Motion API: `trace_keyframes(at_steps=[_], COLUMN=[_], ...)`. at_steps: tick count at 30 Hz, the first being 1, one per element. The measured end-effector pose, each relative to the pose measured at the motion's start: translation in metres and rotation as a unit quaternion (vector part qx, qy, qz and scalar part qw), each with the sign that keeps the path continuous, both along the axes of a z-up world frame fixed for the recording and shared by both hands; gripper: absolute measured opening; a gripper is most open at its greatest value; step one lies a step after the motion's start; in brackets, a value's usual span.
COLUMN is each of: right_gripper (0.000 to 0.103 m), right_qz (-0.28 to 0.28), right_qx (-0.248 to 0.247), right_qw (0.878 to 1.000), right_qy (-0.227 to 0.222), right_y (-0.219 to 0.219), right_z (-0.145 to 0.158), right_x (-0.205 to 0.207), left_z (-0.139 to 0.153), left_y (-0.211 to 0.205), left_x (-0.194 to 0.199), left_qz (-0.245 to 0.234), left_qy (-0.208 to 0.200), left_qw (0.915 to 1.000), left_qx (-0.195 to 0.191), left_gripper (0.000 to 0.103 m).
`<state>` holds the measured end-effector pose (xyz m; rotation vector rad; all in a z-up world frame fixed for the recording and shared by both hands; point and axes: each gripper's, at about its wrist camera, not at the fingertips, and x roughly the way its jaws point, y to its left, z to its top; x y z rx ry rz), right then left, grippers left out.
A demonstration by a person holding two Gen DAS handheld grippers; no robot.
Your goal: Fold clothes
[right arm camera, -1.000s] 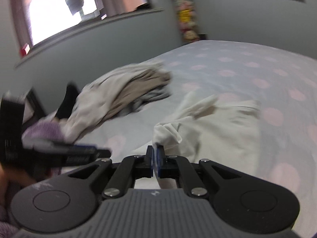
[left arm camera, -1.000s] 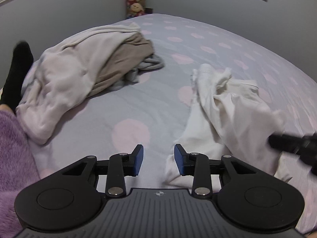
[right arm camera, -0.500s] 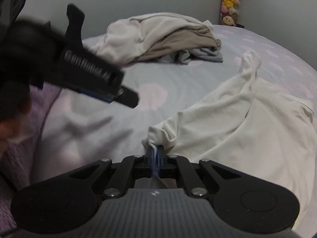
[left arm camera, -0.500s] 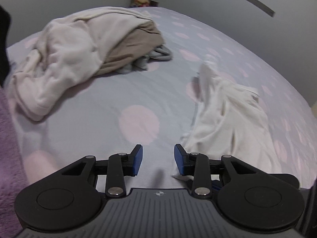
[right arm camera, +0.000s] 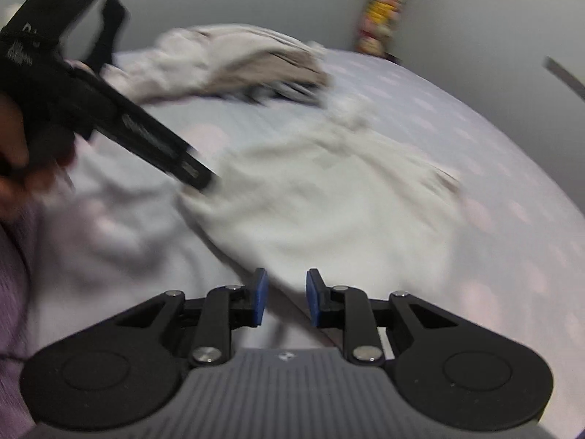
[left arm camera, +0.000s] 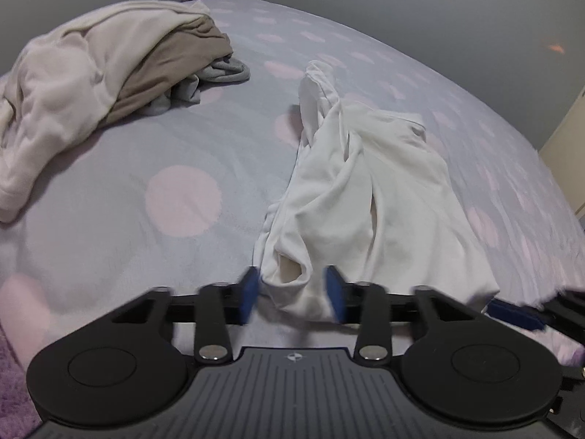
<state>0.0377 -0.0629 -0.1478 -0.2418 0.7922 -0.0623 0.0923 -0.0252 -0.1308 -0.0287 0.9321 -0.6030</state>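
Since the frames half a second earlier, our right gripper (right arm camera: pixel 283 301) had let go of the hem it was pinching, and our left gripper (left arm camera: pixel 292 294) had slid over to the near edge of the garment.

We noted the crumpled white cotton shirt (left arm camera: pixel 365 190) lying rumpled on the grey bedsheet with pink dots (left arm camera: pixel 182 197), one sleeve trailing away from us. A heap of cream, taupe and grey clothes (left arm camera: pixel 109 73) sat well apart at far left.

Step in hand, as we judged it: re-gripping the shirt's near hem to spread it flat. Left jaws stood released, straddling a bunched fold of hem. Right jaws also stood apart, holding nothing, hovering over the shirt's near right edge.

Next move likely called for both grippers to pinch separate hem corners and draw them apart.

Both grippers were held low, pointing forward across the bed. The right view was motion-blurred.
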Motion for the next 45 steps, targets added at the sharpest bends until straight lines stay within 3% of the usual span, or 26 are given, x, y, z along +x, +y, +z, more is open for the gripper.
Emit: trace_keyframes(at_steps=[3, 6, 10, 14, 18, 20, 22, 25, 30, 32, 34, 36, 39, 42, 45], right_gripper=[0.03, 0.032, 0.044, 0.044, 0.034, 0.016, 0.006, 0.005, 0.0, 0.0, 0.0, 0.001, 0.003, 0.004, 0.012], right_qz=[-0.042, -0.069, -0.075, -0.088, -0.124, -0.14, -0.155, -0.181, -0.203, -0.211, -0.213, -0.214, -0.215, -0.202, -0.18], right_qx=[-0.009, -0.01, -0.037, -0.067, -0.093, -0.102, -0.097, -0.086, -0.083, -0.058, -0.048, -0.033, -0.012, -0.006, -0.007], right_qw=[0.999, 0.997, 0.997, 0.994, 0.988, 0.985, 0.983, 0.98, 0.975, 0.974, 0.974, 0.975, 0.976, 0.979, 0.984], right_qy=[0.016, 0.017, -0.001, 0.004, 0.004, 0.004, -0.001, -0.011, 0.033, 0.054, 0.054, 0.048, 0.034, 0.022, 0.013], right_y=[-0.016, -0.023, -0.015, -0.01, -0.018, -0.027, -0.035, -0.043, -0.053, -0.061, -0.064, -0.066, -0.069, -0.067, -0.061], right_z=[-0.007, -0.012, -0.018, -0.032, -0.033, -0.028, -0.02, -0.008, -0.03, -0.04, -0.04, -0.035, -0.027, -0.023, -0.021], right_x=[-0.013, -0.01, 0.003, 0.023, 0.023, 0.019, 0.012, -0.001, -0.002, -0.004, -0.007, -0.008, -0.013, -0.018, -0.019], left_z=[-0.004, -0.005, -0.004, -0.003, 0.001, 0.006, 0.009, 0.007, -0.006, -0.011, -0.013, -0.012, -0.01, -0.009, -0.01], left_y=[0.001, 0.008, 0.012, 0.012, 0.012, 0.012, 0.011, 0.01, 0.012, 0.012, 0.017, 0.024, 0.035, 0.044, 0.044], left_x=[0.005, 0.008, 0.009, 0.011, 0.01, 0.011, 0.01, 0.01, 0.015, 0.017, 0.018, 0.016, 0.014, 0.012, 0.01], left_qz=[0.014, 0.032, 0.038, 0.037, 0.038, 0.041, 0.041, 0.044, 0.054, 0.057, 0.067, 0.082, 0.101, 0.107, 0.098], left_qy=[-0.001, 0.006, 0.003, -0.001, -0.018, -0.031, -0.039, -0.035, -0.002, 0.011, 0.022, 0.032, 0.04, 0.053, 0.072], left_qw=[0.9999, 0.9991, 0.9985, 0.9981, 0.9972, 0.9962, 0.9956, 0.996, 0.9977, 0.9978, 0.9966, 0.9945, 0.9919, 0.9896, 0.9872], left_qx=[-0.005, -0.028, -0.038, -0.049, -0.061, -0.071, -0.075, -0.069, -0.042, -0.032, -0.04, -0.058, -0.066, -0.08, -0.103], left_gripper=[0.005, 0.003, 0.003, 0.002, 0.001, 0.001, 0.001, 0.0, 0.0, 0.0, 0.001, 0.003, 0.017, 0.024, 0.04])
